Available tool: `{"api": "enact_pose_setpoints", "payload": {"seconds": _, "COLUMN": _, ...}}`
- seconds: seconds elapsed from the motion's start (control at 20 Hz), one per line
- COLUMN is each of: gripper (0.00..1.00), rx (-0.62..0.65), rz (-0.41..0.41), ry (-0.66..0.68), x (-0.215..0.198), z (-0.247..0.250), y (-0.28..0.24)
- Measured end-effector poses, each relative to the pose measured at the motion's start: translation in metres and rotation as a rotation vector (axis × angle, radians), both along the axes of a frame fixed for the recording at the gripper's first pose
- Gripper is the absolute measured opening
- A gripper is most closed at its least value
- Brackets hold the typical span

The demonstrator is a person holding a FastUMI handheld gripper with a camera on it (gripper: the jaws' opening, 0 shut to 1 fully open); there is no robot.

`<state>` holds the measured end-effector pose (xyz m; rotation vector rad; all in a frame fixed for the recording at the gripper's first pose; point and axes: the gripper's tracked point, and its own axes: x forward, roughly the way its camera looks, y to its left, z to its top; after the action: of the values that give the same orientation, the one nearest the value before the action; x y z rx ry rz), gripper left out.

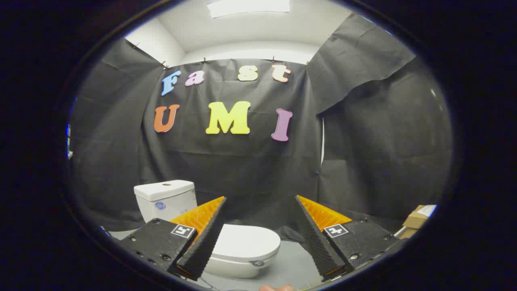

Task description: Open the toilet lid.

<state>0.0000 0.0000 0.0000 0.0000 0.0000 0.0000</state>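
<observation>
Black-draped booth: closed toilet lid (244, 241) lies below and left of the spread, empty gripper (260, 198), tank (164, 199) beyond

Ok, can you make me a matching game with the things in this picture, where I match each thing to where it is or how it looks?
Things:
1. toilet lid
2. tank
3. cardboard box
4. tongs

Clues:
A. brown, off beyond the right finger
B. open, holding nothing
C. shut flat, between the fingers and beyond them
D. upright behind the bowl, above the left finger

Pairs: 1-C, 2-D, 3-A, 4-B
</observation>
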Motion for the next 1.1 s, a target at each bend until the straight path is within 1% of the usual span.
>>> {"api": "enact_pose_setpoints", "payload": {"seconds": 0.1, "gripper": 1.0, "rx": 0.002, "rz": 0.0, "ry": -0.002, "x": -0.002, "z": 0.0, "y": 0.006}}
{"api": "enact_pose_setpoints", "payload": {"seconds": 0.35, "gripper": 1.0, "rx": -0.003, "rz": 0.033, "ry": -0.006, "x": -0.006, "z": 0.006, "y": 0.021}}
{"api": "enact_pose_setpoints", "payload": {"seconds": 0.6, "gripper": 1.0, "rx": -0.004, "rz": 0.02, "ry": 0.001, "x": -0.013, "z": 0.0, "y": 0.018}}
{"api": "enact_pose_setpoints", "payload": {"seconds": 1.1, "gripper": 1.0, "rx": 0.001, "rz": -0.006, "ry": 0.01, "x": -0.012, "z": -0.002, "y": 0.016}}
